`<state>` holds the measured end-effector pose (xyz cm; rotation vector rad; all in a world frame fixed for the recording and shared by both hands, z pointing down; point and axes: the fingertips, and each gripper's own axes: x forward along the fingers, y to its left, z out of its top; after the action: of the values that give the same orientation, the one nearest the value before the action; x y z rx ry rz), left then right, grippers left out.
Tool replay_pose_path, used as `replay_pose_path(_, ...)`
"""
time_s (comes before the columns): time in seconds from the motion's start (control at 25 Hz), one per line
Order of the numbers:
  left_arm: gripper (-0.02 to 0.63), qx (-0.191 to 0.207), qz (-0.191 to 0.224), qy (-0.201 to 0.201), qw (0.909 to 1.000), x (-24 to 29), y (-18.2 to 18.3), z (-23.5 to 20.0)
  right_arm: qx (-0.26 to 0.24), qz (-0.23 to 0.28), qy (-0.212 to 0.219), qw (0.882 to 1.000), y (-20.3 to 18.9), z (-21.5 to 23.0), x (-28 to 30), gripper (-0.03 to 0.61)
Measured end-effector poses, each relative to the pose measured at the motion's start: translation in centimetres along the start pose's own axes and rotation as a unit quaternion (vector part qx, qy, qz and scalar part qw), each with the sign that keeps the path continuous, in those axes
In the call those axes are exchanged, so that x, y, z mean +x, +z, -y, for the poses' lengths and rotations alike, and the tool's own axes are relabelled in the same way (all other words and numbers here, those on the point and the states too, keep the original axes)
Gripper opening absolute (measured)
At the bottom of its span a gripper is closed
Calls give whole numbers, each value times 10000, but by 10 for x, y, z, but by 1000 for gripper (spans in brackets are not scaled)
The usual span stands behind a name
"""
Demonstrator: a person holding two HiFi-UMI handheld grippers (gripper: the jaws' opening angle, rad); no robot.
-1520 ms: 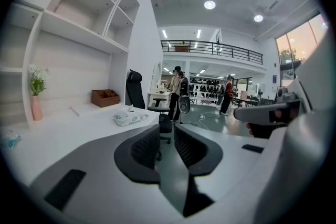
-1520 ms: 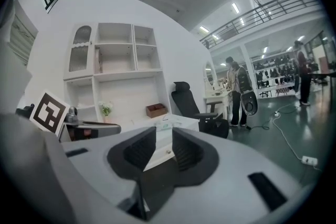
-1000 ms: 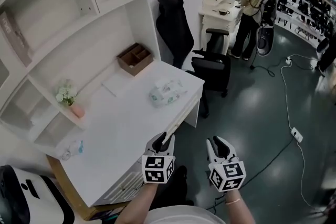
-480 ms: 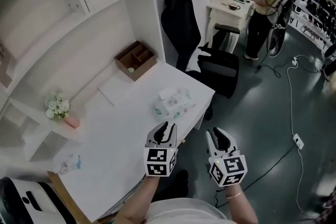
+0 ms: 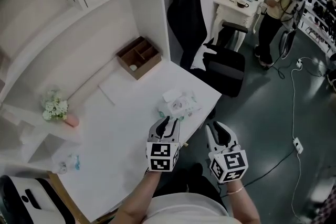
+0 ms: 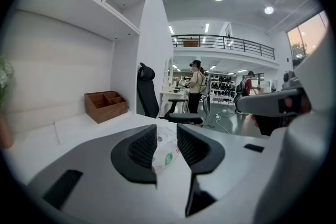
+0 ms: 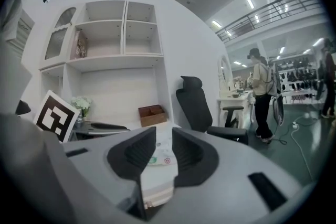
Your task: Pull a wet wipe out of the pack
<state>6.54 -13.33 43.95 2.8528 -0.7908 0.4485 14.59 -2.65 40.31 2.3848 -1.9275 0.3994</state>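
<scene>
The wet wipe pack (image 5: pixel 178 105), white with green print, lies near the right front corner of the white desk (image 5: pixel 115 134). My left gripper (image 5: pixel 167 124) hovers just short of the pack and points at it; its jaws are opening and nothing is between them. In the left gripper view the pack (image 6: pixel 167 157) shows through the gap of the left gripper (image 6: pixel 167 140). My right gripper (image 5: pixel 219 131) is off the desk's right edge, over the floor, open and empty. In the right gripper view the pack (image 7: pixel 157 159) shows beyond the right gripper (image 7: pixel 164 148).
A brown wooden organiser box (image 5: pixel 138 56) stands at the desk's back by the wall. A black office chair (image 5: pixel 206 47) is beyond the desk's corner. A small flower pot (image 5: pixel 56 108) sits on the shelf at the left. A person (image 5: pixel 277 2) stands far back; a cable (image 5: pixel 292 113) runs over the floor.
Both grippers have moved forward towards the desk's corner. The left one now nearly reaches the pack, and the right one keeps level beside it over the floor.
</scene>
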Motion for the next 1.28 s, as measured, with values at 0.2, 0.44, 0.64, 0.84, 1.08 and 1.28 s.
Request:
replay_pose_path(0.2,126,48,-121,95,9999,15,-2,-3,-37,52,281,9996,7,4,21,81)
replay_pose_path(0.44,145,2,-188,503,9986,41,5,-11,-136,43,833,9964,24,15,60,81)
replay_pose_path(0.64,152,-84,-257,795,9965,64,8,-16,-178,-33,1243,9921,32,23,88,80)
replay_pose_path(0.84,160,-71,-400,966,9945,83,2,-13,-175,-142,1521,9881,30,30,106,80)
replay_pose_path(1.08,160,-165,-661,1182,9906,103,-17,-14,-237,-310,1759,9836,24,36,116,80)
replay_pose_path(1.28,163,-81,-927,1394,9859,116,-30,-17,-179,-410,1878,9812,17,43,121,80)
